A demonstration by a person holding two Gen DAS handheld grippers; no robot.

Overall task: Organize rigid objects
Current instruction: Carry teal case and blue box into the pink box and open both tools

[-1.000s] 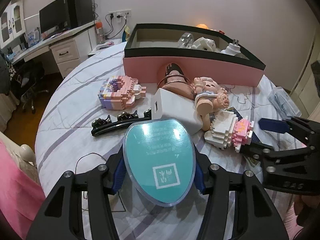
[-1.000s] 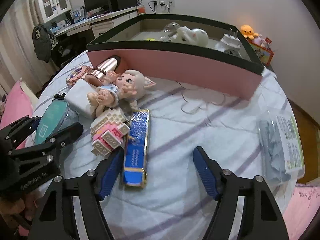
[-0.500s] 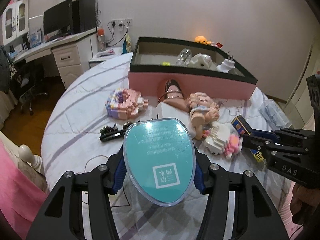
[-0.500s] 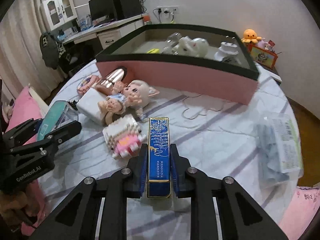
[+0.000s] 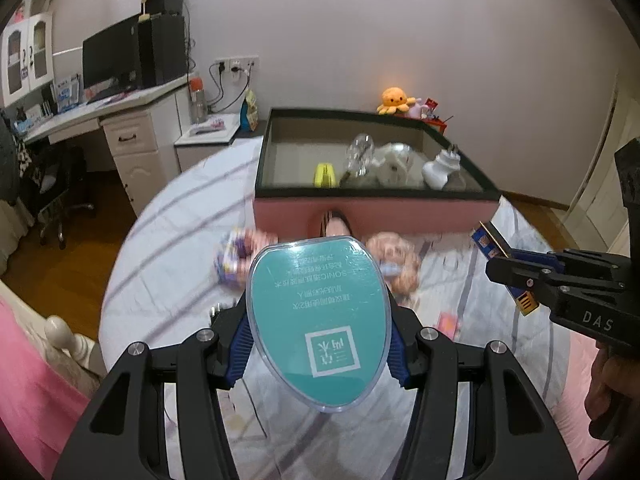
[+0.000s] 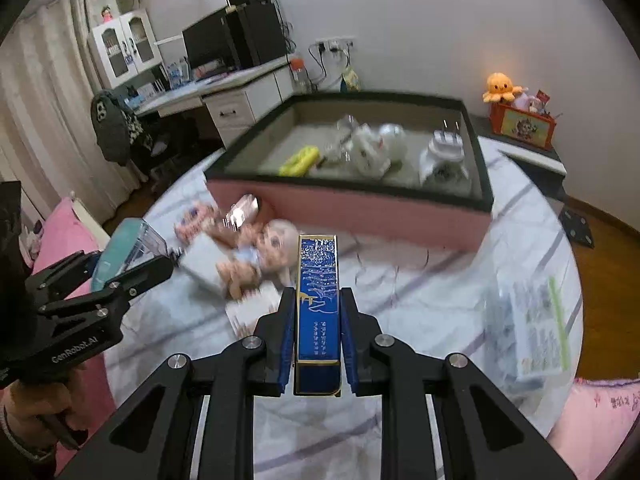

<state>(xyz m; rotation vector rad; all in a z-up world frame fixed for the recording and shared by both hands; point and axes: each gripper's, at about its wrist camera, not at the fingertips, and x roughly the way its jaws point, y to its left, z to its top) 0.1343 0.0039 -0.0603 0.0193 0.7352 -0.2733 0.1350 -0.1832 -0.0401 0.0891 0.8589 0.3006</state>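
A teal oval clear-cased pack (image 5: 318,322) is pinched by the left tongs (image 5: 318,354), a slim blue gold-edged box (image 6: 318,312) by the right tongs (image 6: 318,344) (both raised, presumably for the pink black-rimmed tray (image 6: 360,208)).

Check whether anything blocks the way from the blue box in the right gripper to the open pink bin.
Nothing visible does. The right gripper holds the blue box above the bed, over the doll lying in front of the pink bin. The bin's front wall is ahead, and there is bare floor inside near the yellow item.

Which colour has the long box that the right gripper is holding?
The long box is dark blue with gold edges, best seen in the right wrist view.
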